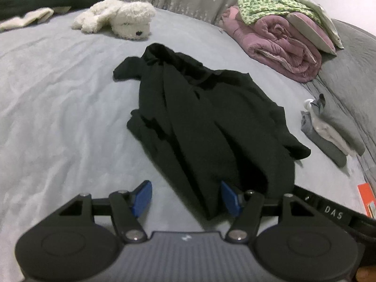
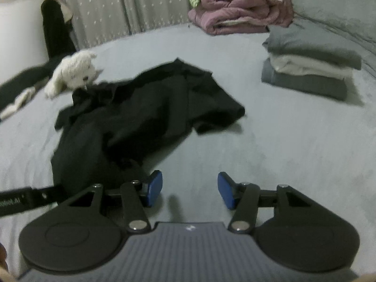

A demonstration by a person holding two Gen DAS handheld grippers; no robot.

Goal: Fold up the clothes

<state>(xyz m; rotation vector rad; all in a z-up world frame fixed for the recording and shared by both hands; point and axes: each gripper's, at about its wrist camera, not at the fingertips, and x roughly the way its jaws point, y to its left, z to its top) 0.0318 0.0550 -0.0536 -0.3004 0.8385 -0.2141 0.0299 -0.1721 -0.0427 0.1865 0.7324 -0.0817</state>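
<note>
- Your left gripper [image 1: 185, 197] stands with its 2 blue pads apart, pressing on nothing; the near hem of the black garment [image 1: 211, 122] lies between them, close against the right-hand pad.
- From that gripper the garment runs away up the bed [image 1: 58, 117], crumpled in long folds, 1 sleeve out to each side.
- Your right gripper [image 2: 189, 190] is likewise parted and holds nothing; only bare sheet lies between its pads.
- In the right wrist view the garment [image 2: 141, 117] sits ahead and to the left, its near edge just beside the left-hand pad; contact cannot be told.
- Beyond the garment lies a white plush dog [image 1: 117, 18].
- To the right rests a stack of folded clothes [image 2: 310, 70], well apart from the garment.
- At the far edge sits a rolled pink quilt [image 1: 282, 47].
</note>
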